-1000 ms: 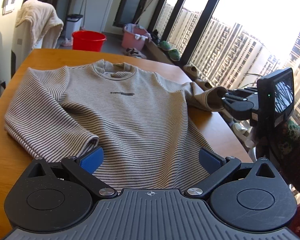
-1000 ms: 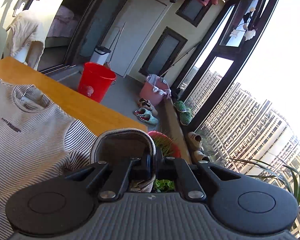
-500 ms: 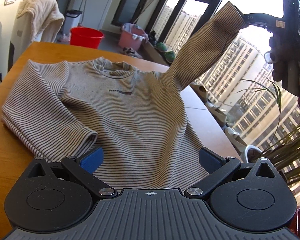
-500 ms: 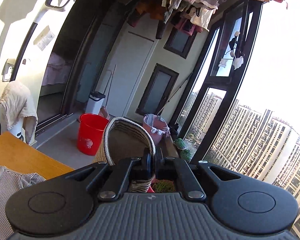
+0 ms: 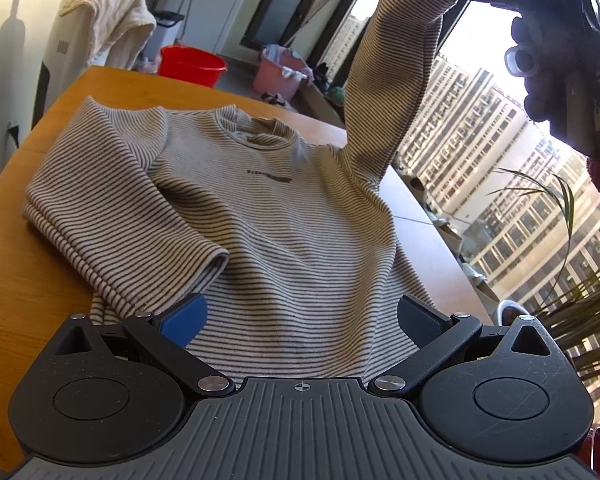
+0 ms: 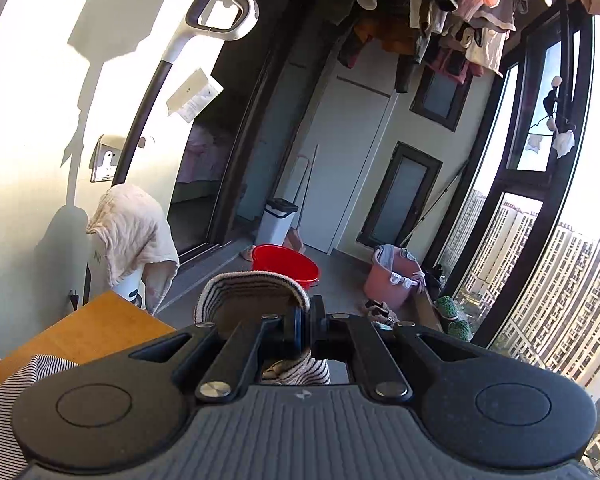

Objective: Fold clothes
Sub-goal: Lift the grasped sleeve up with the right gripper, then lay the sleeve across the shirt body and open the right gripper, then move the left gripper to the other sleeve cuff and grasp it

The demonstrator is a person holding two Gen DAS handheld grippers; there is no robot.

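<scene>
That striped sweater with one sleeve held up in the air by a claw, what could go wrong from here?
1. The right claw pinches only the edge of the cuff, so the sleeve may slip free mid-fold.
2. The striped sweater has nothing pinning it: the left claw hovers open over the hem, so a pull on the sleeve could drag the body askew.
3. The sweater lies near the table edge on the window side and might slide off there.

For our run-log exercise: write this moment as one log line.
step: sleeve fold | right gripper: shut on sleeve cuff, raised | left gripper: open over hem | sweater: flat on table
</scene>
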